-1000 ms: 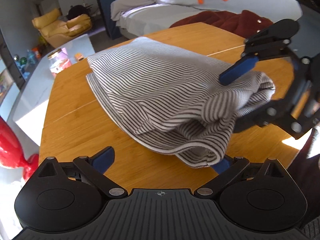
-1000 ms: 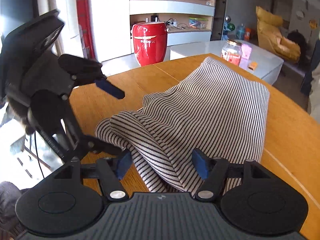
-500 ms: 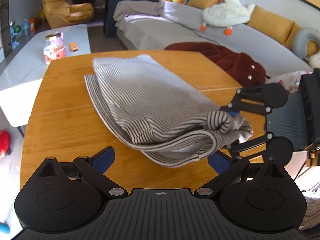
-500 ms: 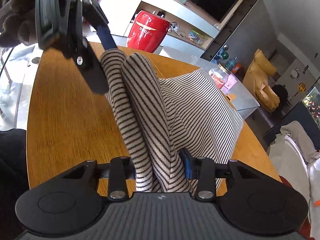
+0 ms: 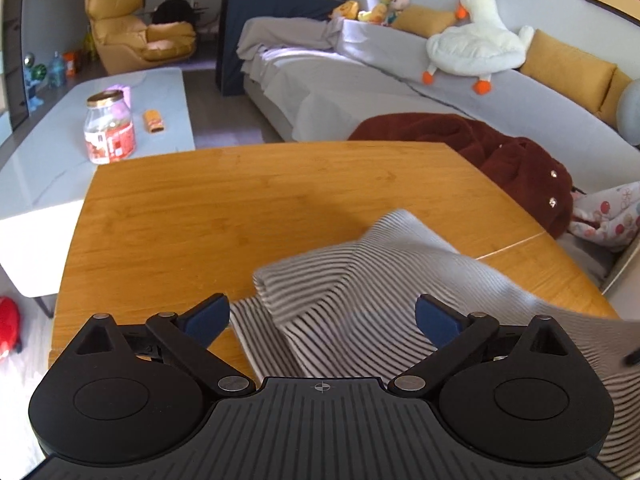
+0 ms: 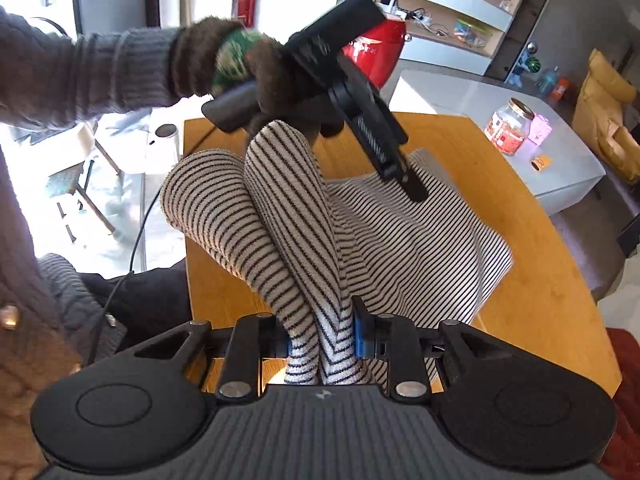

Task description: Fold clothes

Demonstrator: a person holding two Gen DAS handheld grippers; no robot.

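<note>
A grey-and-white striped garment lies bunched on the wooden table. My left gripper is open, its blue pads either side of the cloth without pinching it. In the right wrist view my right gripper is shut on a thick folded bundle of the striped garment and holds it lifted above the table. The left gripper's black body, held in a gloved hand, hovers over the garment's far part.
A dark red coat lies off the table's far right edge, by the grey sofa. A jar stands on the white coffee table. A red appliance stands beyond the table.
My right gripper has closed on the garment's folded end and lifted it. My left gripper, still open, has swung over the cloth; the garment has shifted toward the near right of the table.
</note>
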